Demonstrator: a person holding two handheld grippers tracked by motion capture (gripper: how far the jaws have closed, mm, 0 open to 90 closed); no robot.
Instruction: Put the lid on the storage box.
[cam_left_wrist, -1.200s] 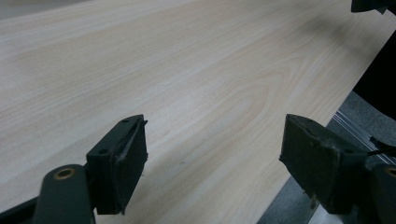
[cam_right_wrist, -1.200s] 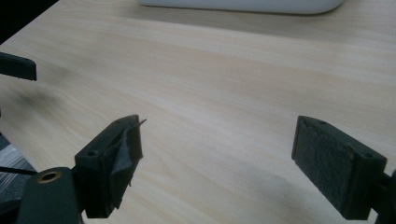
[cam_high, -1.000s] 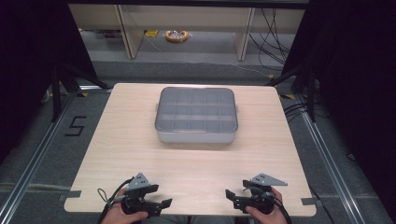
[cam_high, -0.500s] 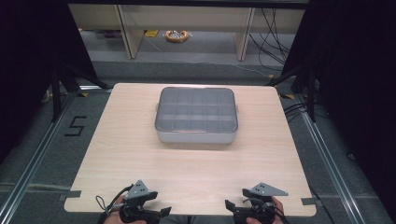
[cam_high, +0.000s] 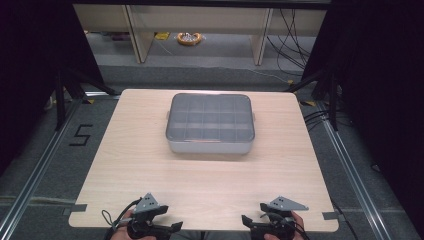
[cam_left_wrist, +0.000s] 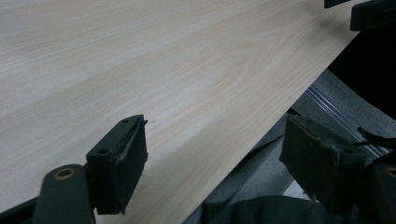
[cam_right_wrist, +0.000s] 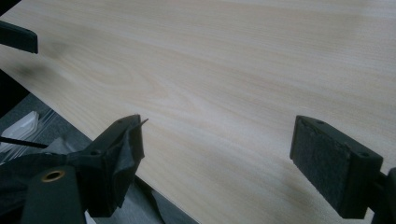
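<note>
A grey lidded compartment box (cam_high: 210, 123) sits on the far half of the light wooden table (cam_high: 150, 170); its clear lid shows a grid of dividers. My left gripper (cam_high: 172, 227) is held at the table's near edge on the left, and in the left gripper view (cam_left_wrist: 219, 158) its jaws stand wide apart with nothing between them. Over the near edge on the right is my right gripper (cam_high: 246, 221). The right gripper view (cam_right_wrist: 224, 154) has its two pads far apart above bare wood. Both point inward toward each other.
Dark curtains and tripod legs (cam_high: 70, 85) flank the table. Behind it stand shelving uprights, loose cables (cam_high: 295, 30) and a yellow coil (cam_high: 188, 38) on the floor. Tape tabs (cam_high: 79, 208) mark the near corners. A "5" (cam_high: 80, 135) is marked on the floor at left.
Both hands have drawn back toward the near edge of the table, so the grippers sit lower in the high view. The box has not moved.
</note>
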